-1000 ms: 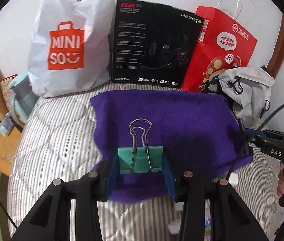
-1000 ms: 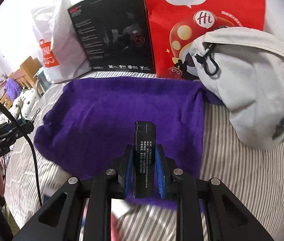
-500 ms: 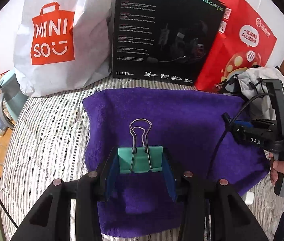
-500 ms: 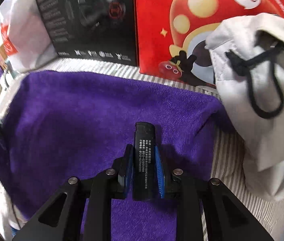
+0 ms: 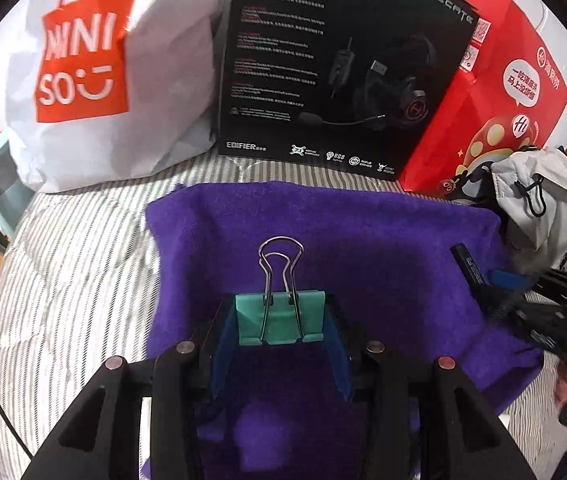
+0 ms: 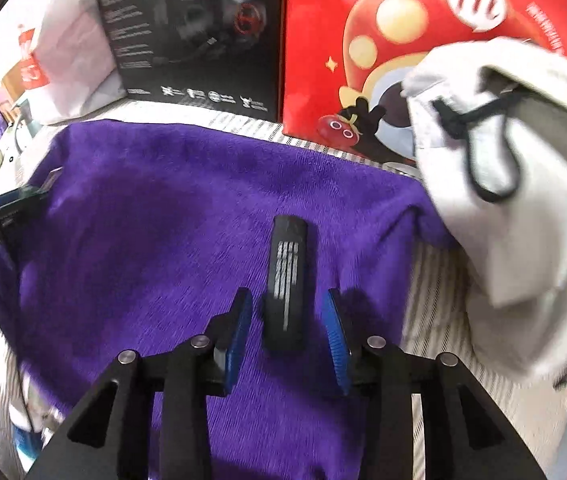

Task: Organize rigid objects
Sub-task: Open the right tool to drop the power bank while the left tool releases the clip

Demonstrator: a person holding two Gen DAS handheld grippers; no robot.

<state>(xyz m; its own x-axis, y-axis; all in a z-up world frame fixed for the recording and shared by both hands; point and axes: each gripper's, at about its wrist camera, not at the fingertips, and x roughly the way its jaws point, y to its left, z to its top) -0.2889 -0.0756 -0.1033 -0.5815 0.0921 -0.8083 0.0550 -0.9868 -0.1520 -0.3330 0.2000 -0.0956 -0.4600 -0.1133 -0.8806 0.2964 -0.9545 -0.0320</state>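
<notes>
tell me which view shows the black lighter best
The right wrist view: the black lighter lies centred on the purple towel between the open right jaws. The left wrist view shows it small, near the right edge.

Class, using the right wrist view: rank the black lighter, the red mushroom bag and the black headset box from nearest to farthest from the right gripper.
1. Black lighter, between the open right gripper fingers, on purple towel.
2. Red mushroom bag, behind towel, right.
3. Black headset box, behind towel, left.

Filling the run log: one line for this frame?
left gripper: shut on green binder clip | right gripper: open | black lighter: lying on purple towel
</notes>
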